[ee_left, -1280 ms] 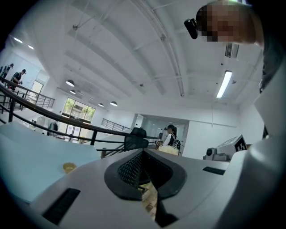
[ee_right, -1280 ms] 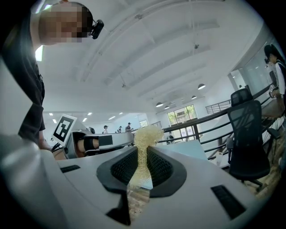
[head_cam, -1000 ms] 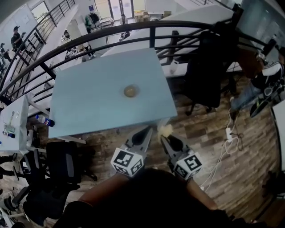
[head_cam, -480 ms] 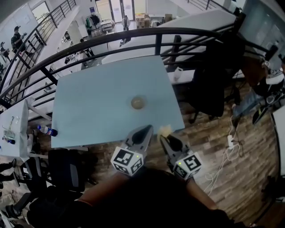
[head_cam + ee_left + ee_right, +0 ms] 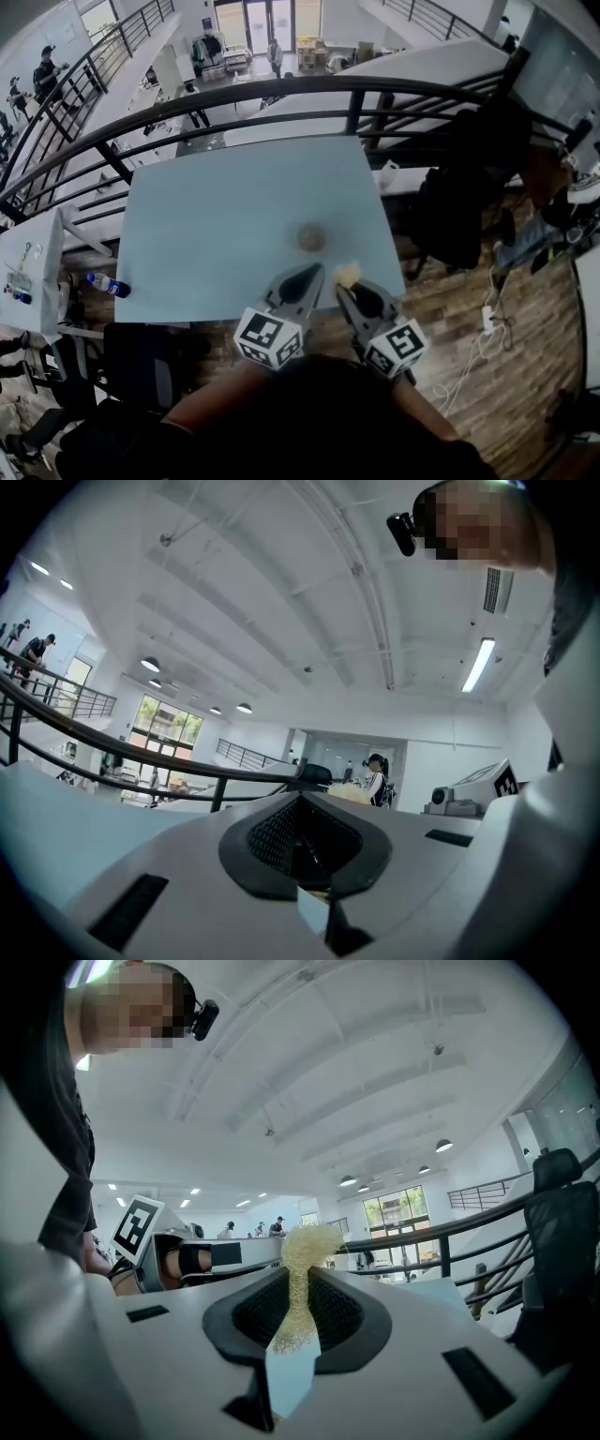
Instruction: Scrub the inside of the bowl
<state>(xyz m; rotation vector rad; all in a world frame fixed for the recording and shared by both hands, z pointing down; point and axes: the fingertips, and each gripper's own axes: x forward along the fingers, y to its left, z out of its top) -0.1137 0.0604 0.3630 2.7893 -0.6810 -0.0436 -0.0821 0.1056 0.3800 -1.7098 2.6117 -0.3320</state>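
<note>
My right claw grasps the scrubber; my left claw is clenched, empty. The bowl sits unheld on the desk, close to its near right edge. I reckon scrubbing pressure could skid it off.

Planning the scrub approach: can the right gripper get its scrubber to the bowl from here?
Probably yes. The bowl stands alone on the table, just past the right gripper, with nothing between them. The gripper is shut on the scrubber but looks tilted upward, so it would have to tip down first.
</note>
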